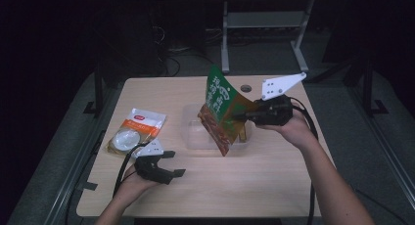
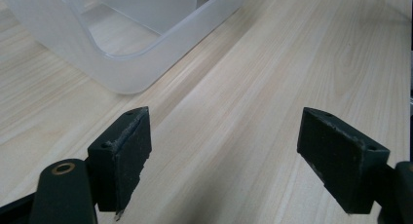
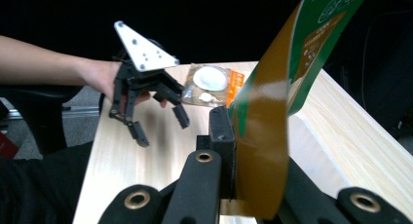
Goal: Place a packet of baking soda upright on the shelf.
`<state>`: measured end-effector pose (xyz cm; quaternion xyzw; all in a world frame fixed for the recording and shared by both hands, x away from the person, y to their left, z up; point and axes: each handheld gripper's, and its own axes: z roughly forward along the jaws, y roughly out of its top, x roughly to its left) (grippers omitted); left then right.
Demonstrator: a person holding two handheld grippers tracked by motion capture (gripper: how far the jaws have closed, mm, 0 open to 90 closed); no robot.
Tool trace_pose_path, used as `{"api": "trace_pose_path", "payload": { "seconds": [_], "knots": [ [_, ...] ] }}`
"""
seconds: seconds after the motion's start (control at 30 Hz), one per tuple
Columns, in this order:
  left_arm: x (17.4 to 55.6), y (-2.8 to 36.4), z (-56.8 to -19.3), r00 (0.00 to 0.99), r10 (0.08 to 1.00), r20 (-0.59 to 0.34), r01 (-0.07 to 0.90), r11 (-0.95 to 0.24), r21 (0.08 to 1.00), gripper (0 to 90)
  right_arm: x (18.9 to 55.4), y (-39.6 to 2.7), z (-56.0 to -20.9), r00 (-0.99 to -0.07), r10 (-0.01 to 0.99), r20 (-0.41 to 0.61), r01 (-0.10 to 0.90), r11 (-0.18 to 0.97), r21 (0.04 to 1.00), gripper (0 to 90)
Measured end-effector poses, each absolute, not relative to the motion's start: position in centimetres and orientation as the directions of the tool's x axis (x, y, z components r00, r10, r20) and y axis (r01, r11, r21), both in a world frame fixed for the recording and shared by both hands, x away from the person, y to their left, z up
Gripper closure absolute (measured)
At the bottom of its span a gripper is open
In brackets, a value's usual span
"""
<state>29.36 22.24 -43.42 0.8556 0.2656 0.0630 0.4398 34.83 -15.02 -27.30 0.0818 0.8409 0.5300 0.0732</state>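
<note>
My right gripper is shut on the edge of a green and brown snack bag, holding it tilted in the air above a clear plastic container at the table's middle. In the right gripper view the bag stands pinched between the black jaws of that gripper. My left gripper rests low near the front left of the table, open, with nothing between its jaws. In its own view the left gripper has bare wood between its pads, and the container's corner lies ahead to the left.
A white and orange packet lies flat at the table's left, just beyond the left hand. The right gripper view shows that packet behind the left gripper. A table frame stands on the dark floor beyond the far edge.
</note>
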Motion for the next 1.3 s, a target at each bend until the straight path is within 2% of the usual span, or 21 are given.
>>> {"api": "trace_pose_path", "payload": {
  "seconds": [0.27,0.57,1.3],
  "knots": [
    [29.4,22.3,-43.5,0.849,0.511,-0.130,0.403,-0.469,0.786,19.5,37.2,-15.6,-26.9,-0.965,0.259,-0.029,0.095,0.455,0.885,90.0],
    [29.4,22.2,-43.6,0.856,0.501,-0.131,0.402,-0.483,0.778,18.2,39.3,-16.2,-27.9,-0.949,0.316,-0.008,0.150,0.473,0.868,90.0],
    [29.3,21.9,-43.9,0.866,0.483,-0.133,0.400,-0.506,0.764,17.2,40.6,-16.9,-29.9,-0.925,0.380,0.014,0.210,0.479,0.852,90.0]
  ]
}}
